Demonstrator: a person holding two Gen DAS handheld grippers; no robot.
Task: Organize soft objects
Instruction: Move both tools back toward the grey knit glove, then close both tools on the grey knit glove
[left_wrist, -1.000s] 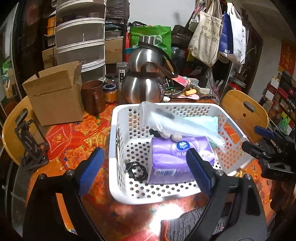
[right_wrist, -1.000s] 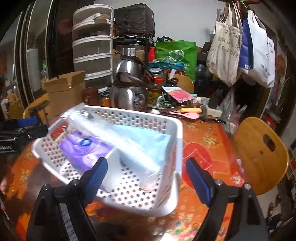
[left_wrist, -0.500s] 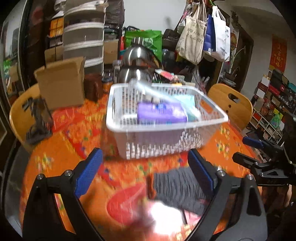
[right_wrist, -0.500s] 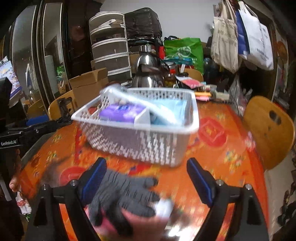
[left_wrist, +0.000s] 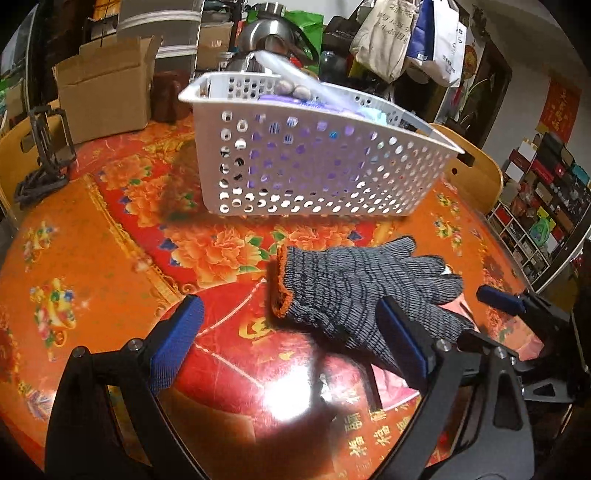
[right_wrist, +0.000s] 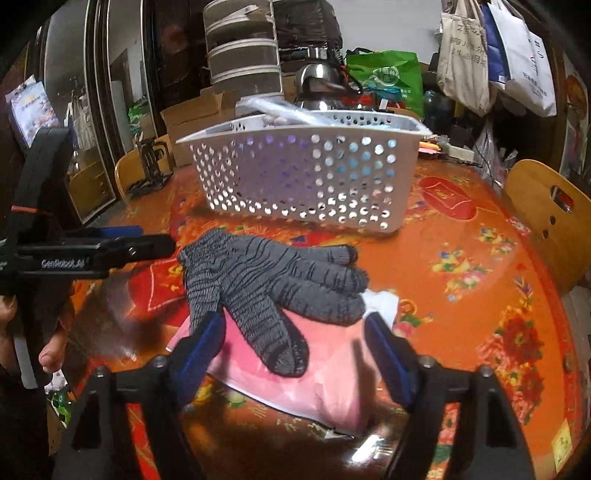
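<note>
Left wrist view gives me my left gripper (left_wrist: 291, 343) with its blue-padded fingers (left_wrist: 177, 343) spread apart and grasping nothing, low in the frame over the orange floral table (left_wrist: 92, 240). A grey knit glove (left_wrist: 354, 288) with an orange cuff lies flat at centre right, its cuff toward the middle of the frame. One padded finger overlaps the glove's lower edge; I cannot tell if it touches. Above it, in the upper centre, sits the white perforated basket (left_wrist: 314, 166) with a purple pack showing through the holes.

On the right wrist view, my right gripper (right_wrist: 295, 350) is also released, fingers (right_wrist: 388, 354) wide either side of a pink packet (right_wrist: 314, 384) at lower centre. The glove (right_wrist: 266, 280) lies partly on that packet, fingertips pointing right. The basket (right_wrist: 303, 177) stands behind it, apart from the glove.
</note>
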